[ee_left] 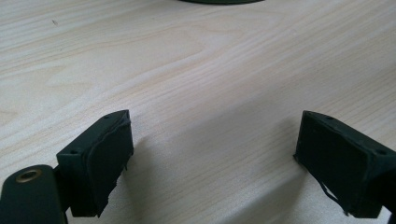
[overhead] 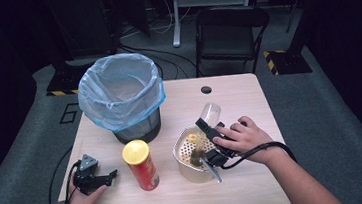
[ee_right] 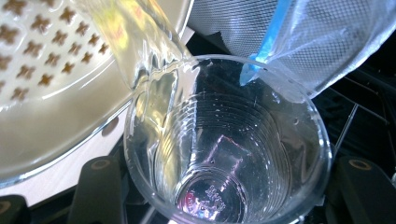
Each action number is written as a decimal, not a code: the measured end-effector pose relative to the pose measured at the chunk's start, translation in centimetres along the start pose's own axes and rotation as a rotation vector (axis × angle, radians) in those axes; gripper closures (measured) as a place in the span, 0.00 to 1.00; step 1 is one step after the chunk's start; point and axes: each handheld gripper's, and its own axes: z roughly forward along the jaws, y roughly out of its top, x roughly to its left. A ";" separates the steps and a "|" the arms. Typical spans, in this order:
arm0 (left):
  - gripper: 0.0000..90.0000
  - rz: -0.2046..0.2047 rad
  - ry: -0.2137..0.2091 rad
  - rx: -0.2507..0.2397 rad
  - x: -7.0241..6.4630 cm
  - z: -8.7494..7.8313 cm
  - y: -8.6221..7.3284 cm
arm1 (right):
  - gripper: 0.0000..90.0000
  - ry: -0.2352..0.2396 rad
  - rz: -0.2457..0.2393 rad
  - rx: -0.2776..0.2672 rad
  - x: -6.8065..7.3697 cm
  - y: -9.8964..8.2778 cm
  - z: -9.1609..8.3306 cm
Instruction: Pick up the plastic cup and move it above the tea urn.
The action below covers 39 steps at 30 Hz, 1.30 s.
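My right gripper (overhead: 207, 128) is shut on a clear plastic cup (overhead: 210, 112), tipped on its side over a white perforated strainer bowl (overhead: 180, 150). In the right gripper view the cup (ee_right: 224, 154) sits between the two jaws, and a clear stream of liquid (ee_right: 140, 51) runs from its rim towards the strainer (ee_right: 46, 116). Brownish bits (overhead: 196, 154) lie inside the strainer. My left gripper (overhead: 107, 177) rests on the table's near left part, open. Between its jaws there is just bare wood (ee_left: 212, 163).
A red chip can with a yellow lid (overhead: 141, 164) stands upright between the two grippers. A mesh bin lined with a blue bag (overhead: 120, 95) stands at the back left of the table (overhead: 239, 96). The strainer's handle (overhead: 214, 172) points to the near edge. A folding chair (overhead: 230, 32) stands beyond the table.
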 end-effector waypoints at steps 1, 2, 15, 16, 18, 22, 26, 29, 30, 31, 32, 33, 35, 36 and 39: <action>0.12 -0.001 0.000 0.000 0.0 0.0 0.0 | 0.41 0.005 -0.047 0.007 -0.1 0.1 -0.1; 0.12 0.000 0.000 0.000 0.0 0.0 0.0 | 0.41 -0.009 -0.034 -0.023 0.1 0.3 0.1; 0.12 0.000 0.000 0.000 0.0 0.0 0.0 | 0.40 -0.023 -0.119 -0.011 -0.4 0.5 -0.9; 0.12 0.000 0.000 0.000 0.0 0.0 0.0 | 0.40 -0.023 -0.114 -0.011 -0.4 0.4 -0.9; 0.12 -0.001 0.000 0.000 0.0 0.0 0.0 | 0.40 -0.036 -0.085 -0.018 -0.3 0.4 -0.8; 0.12 0.000 0.000 0.001 0.0 0.0 0.0 | 0.40 -0.030 -0.098 -0.010 -0.6 0.4 -1.0; 0.12 0.000 0.000 0.000 0.0 0.0 0.0 | 0.40 -0.030 -0.099 -0.012 -0.6 0.4 -1.0; 0.12 0.000 0.000 0.000 0.0 0.0 0.0 | 0.40 -0.033 -0.077 -0.009 -0.5 0.4 -1.0; 0.12 0.000 0.000 0.000 0.0 0.0 0.0 | 0.40 -0.034 -0.076 -0.011 -0.6 0.4 -1.0; 0.12 0.000 0.000 0.000 0.0 0.0 0.0 | 0.40 -0.034 -0.073 -0.012 -0.6 0.4 -1.0; 0.12 0.000 0.000 0.000 0.0 0.0 0.0 | 0.40 -0.033 -0.072 -0.015 -0.6 0.4 -1.0; 0.12 0.000 0.000 0.000 0.0 0.0 0.0 | 0.39 -0.032 -0.071 -0.016 -0.6 0.4 -1.0; 0.12 0.000 0.000 0.000 0.0 0.0 0.0 | 0.39 -0.039 -0.070 -0.015 -0.6 0.4 -1.0; 0.12 0.000 0.000 0.000 0.0 0.0 0.0 | 0.39 -0.035 -0.072 -0.016 -0.6 0.4 -1.0; 0.12 0.000 0.000 0.000 0.0 0.0 0.0 | 0.39 -0.040 -0.070 -0.017 -0.7 0.5 -1.1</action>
